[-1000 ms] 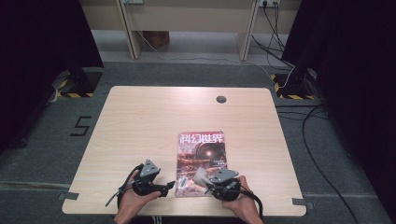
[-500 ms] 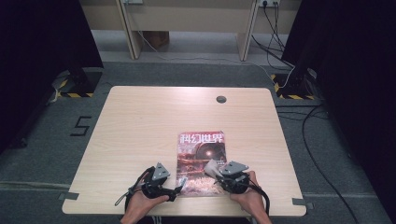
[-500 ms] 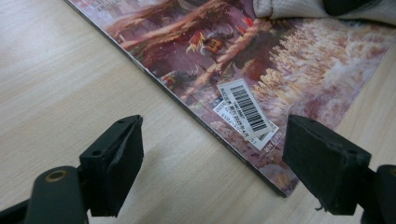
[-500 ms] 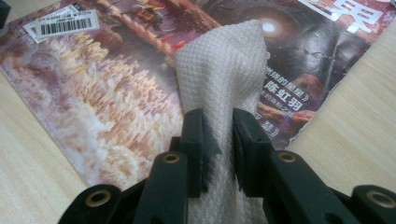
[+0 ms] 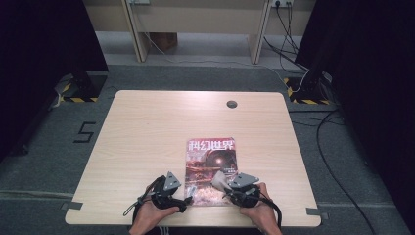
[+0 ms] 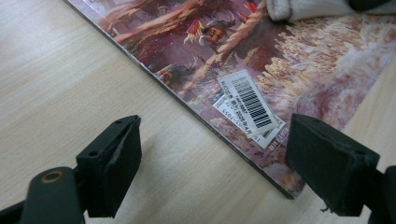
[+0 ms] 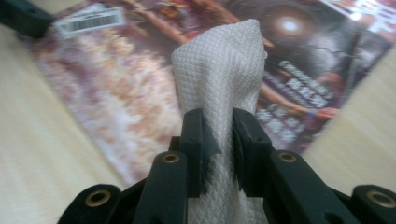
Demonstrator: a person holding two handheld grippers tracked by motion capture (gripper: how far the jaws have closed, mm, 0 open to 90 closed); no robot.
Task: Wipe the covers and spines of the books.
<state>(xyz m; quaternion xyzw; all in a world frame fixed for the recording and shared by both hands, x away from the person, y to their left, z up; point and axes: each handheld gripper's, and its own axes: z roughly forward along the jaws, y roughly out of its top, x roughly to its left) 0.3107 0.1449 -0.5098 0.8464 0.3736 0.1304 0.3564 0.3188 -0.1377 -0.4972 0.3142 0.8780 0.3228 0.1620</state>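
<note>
Two risks face you: your right gripper (image 7: 218,140) pinches the white waffle-textured cloth (image 7: 219,70) over the glossy red-covered magazine (image 5: 210,169) near the wooden table's (image 5: 147,127) front edge, so wiping may slide it while your left gripper (image 6: 229,163) hangs spread, clamping nothing.

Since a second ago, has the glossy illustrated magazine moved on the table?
No. The glossy illustrated magazine lies in the same place on the light wooden table, its top edge the same way below the round cable hole.
</note>
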